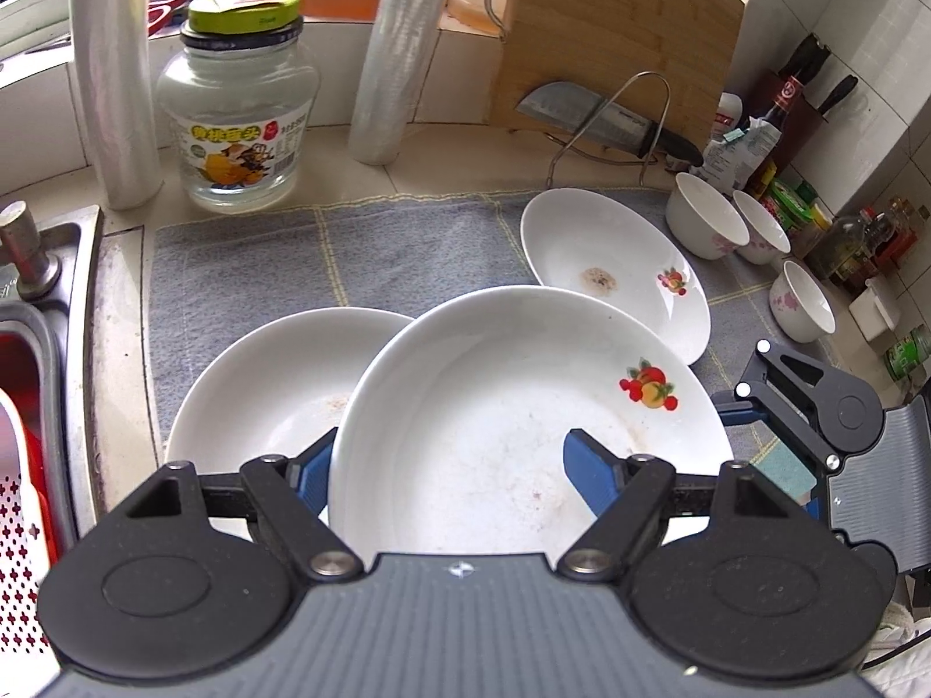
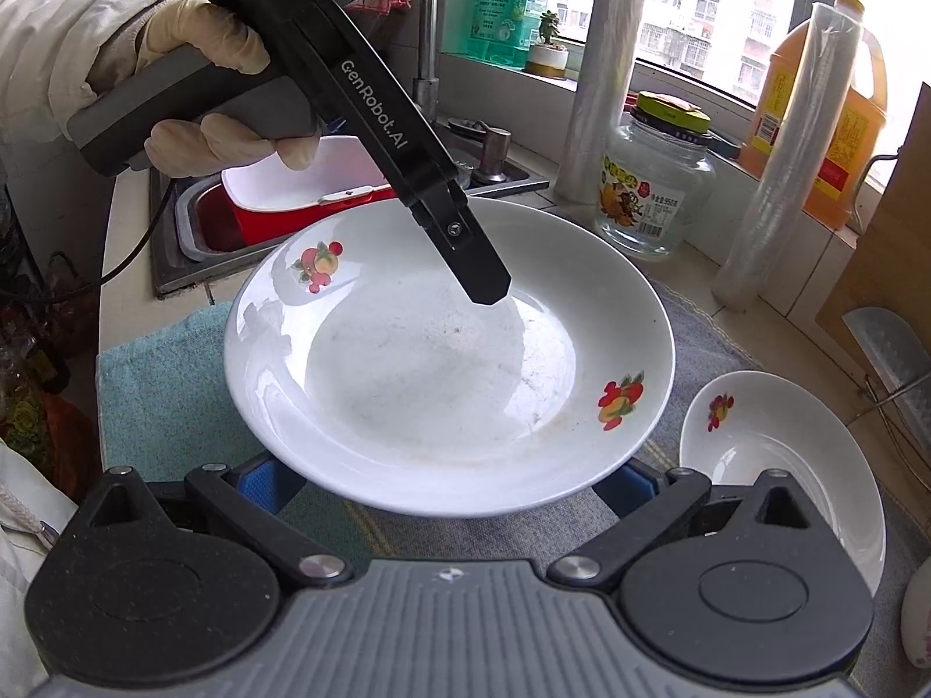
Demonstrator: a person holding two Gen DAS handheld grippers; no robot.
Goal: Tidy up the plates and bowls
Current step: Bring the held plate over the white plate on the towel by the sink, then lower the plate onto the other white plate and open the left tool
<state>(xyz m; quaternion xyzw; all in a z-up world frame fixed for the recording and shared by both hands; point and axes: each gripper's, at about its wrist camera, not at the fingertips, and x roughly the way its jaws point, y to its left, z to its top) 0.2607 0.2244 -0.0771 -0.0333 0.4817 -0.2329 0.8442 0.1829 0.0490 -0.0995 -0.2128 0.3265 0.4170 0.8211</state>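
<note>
A large white plate (image 1: 494,436) with fruit decals hangs above the grey towel (image 1: 407,256). My left gripper (image 1: 451,471) is shut on its rim. One black finger (image 2: 489,285) lies on the plate's inner face (image 2: 442,360); the other is hidden beneath. My right gripper (image 2: 451,488) stands wide open. Its blue pads (image 2: 270,483) sit under the plate's near rim, and I cannot tell whether they touch it. From the left wrist it shows at the plate's right edge (image 1: 750,401). A second plate (image 1: 262,390) and a smaller stained one (image 1: 617,267) lie on the towel, with three small bowls (image 1: 704,221) at the right.
A glass jar (image 1: 238,110), two cling-film rolls (image 1: 395,58) and a cutting board (image 1: 617,46) line the back. A knife (image 1: 605,116) rests on a wire rack. The sink (image 1: 75,302) with a red basin (image 2: 291,198) lies to the left. Bottles (image 1: 861,244) crowd the right corner.
</note>
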